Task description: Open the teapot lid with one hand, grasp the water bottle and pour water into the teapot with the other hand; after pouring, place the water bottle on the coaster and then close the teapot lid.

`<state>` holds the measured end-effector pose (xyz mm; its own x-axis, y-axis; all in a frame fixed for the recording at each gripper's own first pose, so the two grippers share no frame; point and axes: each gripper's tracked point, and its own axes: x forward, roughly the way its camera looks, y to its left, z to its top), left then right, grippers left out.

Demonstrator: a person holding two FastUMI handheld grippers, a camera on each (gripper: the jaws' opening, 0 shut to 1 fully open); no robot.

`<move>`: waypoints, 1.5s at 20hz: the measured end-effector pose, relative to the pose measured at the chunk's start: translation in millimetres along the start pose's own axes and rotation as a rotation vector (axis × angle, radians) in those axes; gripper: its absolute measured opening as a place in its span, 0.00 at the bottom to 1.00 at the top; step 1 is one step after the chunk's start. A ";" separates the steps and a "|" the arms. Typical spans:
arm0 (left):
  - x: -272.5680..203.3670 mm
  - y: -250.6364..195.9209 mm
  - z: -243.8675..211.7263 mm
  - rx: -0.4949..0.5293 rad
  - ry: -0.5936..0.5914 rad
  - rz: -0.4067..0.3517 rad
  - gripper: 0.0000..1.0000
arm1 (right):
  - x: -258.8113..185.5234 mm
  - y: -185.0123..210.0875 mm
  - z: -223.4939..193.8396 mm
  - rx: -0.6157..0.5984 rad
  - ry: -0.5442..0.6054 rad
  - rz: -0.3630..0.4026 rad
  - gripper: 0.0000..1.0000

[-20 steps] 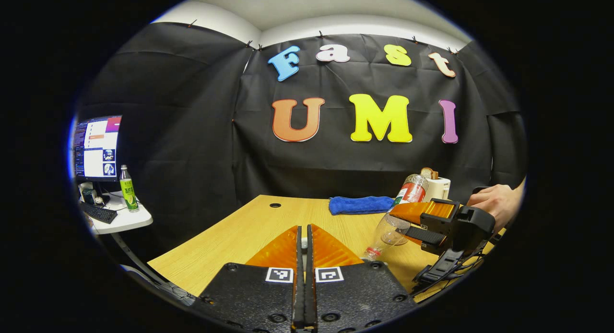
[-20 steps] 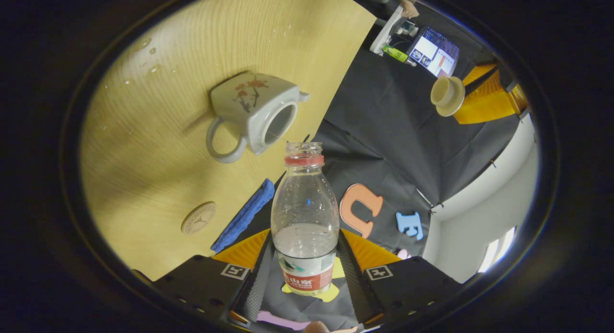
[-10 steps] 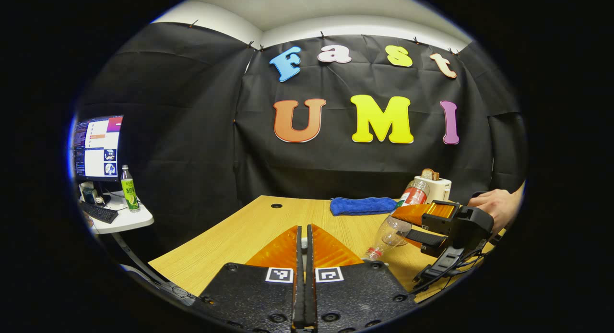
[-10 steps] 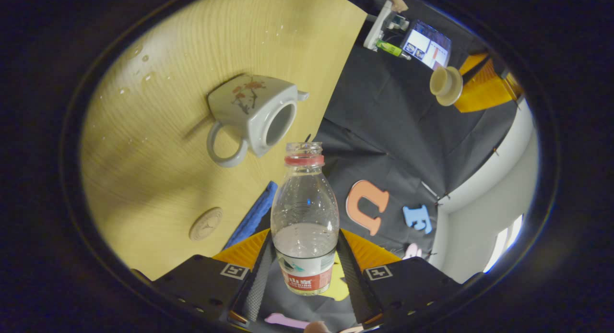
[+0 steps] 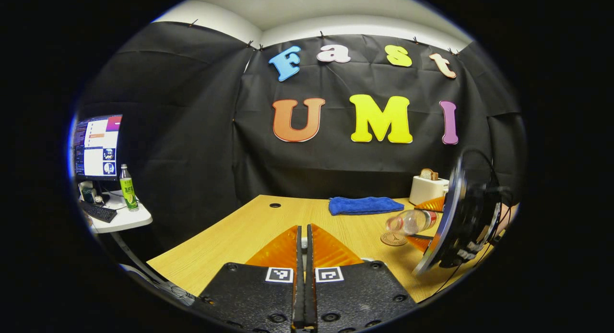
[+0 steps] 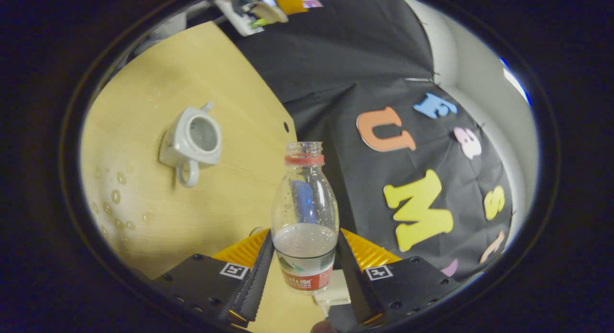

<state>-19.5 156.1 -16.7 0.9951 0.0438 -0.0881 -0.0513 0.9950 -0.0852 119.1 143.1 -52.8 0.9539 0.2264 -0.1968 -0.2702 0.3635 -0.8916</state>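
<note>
My right gripper (image 6: 304, 239) is shut on the clear water bottle (image 6: 304, 206), low on its label. The bottle has no cap, and a little water lies in its lower part. The white teapot (image 6: 192, 140) stands on the wooden table (image 6: 225, 98) with its lid off, to the left of the bottle's mouth and apart from it. In the left gripper view the bottle (image 5: 407, 222) lies almost level in the right gripper (image 5: 424, 223), just above the round coaster (image 5: 393, 238). My left gripper (image 5: 302, 234) is held above the table's near side, shut on the teapot lid, which is almost hidden between its fingers.
Water drops (image 6: 115, 195) dot the table near the teapot. A blue cloth (image 5: 364, 205) and a white toaster (image 5: 428, 188) sit at the table's far side. A side table (image 5: 122, 218) with a monitor and a green bottle (image 5: 127, 186) stands to the left.
The right gripper has turned, so the bottle has swung from mouth-down over the teapot to nearly level and away from it, towards the coaster. The left gripper has stayed still.
</note>
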 end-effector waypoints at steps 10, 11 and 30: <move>2.8 -19.1 -4.5 0.025 -0.001 -0.029 0.03 | 45.8 -51.6 -24.7 0.901 -0.033 0.063 0.73; 2.8 -19.9 -5.4 0.027 0.001 -0.030 0.03 | 52.3 -51.8 -29.3 0.936 -0.029 0.066 0.73; 7.0 -12.7 -11.5 0.041 0.022 -0.008 0.03 | 99.2 -17.2 -52.5 1.112 -0.003 0.095 0.75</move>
<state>-12.9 142.8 -27.6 0.9935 0.0339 -0.1090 -0.0390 0.9982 -0.0452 225.2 111.9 -78.5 0.9234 0.2974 -0.2428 -0.3093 0.9509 -0.0114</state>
